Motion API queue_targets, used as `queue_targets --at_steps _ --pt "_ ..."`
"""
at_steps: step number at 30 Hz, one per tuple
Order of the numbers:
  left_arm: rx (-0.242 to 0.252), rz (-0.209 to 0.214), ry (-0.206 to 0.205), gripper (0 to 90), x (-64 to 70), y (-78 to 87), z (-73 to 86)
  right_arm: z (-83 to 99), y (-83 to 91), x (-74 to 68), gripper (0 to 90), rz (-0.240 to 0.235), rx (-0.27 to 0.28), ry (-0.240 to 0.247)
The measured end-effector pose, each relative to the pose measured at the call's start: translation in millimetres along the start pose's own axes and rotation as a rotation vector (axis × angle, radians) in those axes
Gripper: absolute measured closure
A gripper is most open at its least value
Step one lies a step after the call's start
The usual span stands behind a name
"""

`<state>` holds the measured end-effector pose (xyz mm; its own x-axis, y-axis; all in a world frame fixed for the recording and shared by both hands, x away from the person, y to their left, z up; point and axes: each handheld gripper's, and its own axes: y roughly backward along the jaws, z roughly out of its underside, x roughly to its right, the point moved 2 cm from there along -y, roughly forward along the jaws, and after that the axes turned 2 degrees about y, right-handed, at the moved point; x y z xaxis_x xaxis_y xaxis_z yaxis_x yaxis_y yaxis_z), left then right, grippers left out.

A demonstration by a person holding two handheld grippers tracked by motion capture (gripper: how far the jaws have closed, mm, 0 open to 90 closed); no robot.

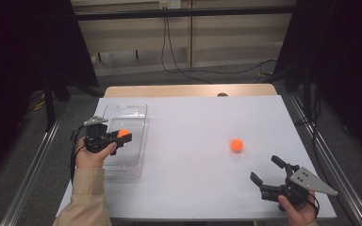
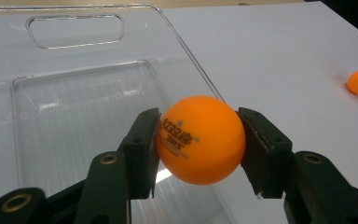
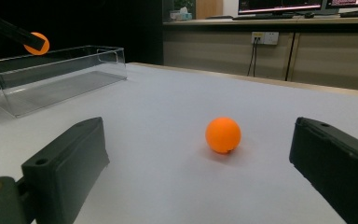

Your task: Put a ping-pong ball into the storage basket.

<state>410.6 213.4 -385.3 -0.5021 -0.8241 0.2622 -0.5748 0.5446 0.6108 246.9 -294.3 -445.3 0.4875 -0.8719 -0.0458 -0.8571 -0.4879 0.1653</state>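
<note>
Left side of the bench (image 1: 193,188): a clear plastic tray (image 1: 136,110) lies lengthwise along the left edge, shallow, with a cut-out handle at its far rim. As far as the high view and the left gripper view show, nothing lies in it yet; the floor of the tray reads bare through the plastic.

Left hand-held gripper (image 1: 124,136): hangs above the tray, toward its right wall. Jaws are closed onto an orange ball (image 2: 200,139), one pad pressed against each side, printed mark facing the camera. The ball is carried in the air, not touching the tray. In the right gripper view the same ball sits above the tray's rim line.

Middle-right of bench: a second orange ball (image 1: 236,144) rests on the white surface, well apart from the tray, nothing touching it.

Near right: right hand-held gripper (image 1: 267,170), jaws spread wide and holding nothing, aimed at the loose ball from the near side. Its own view puts that ball between the two jaws but farther off, not yet within them.

Judgement on progress: the work looks like moving the balls into the tray. First ball is picked and positioned for release, not yet dropped. Second ball untouched. So nothing delivered; one release, then one full pick and carry, remain.
</note>
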Motion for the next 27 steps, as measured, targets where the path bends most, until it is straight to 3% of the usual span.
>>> queue_targets --at_steps 27 --pt "0.008 -0.054 0.015 50.8 -5.2 -1.6 2.2 -0.2 0.1 0.0 3.4 -0.001 0.002 0.001"
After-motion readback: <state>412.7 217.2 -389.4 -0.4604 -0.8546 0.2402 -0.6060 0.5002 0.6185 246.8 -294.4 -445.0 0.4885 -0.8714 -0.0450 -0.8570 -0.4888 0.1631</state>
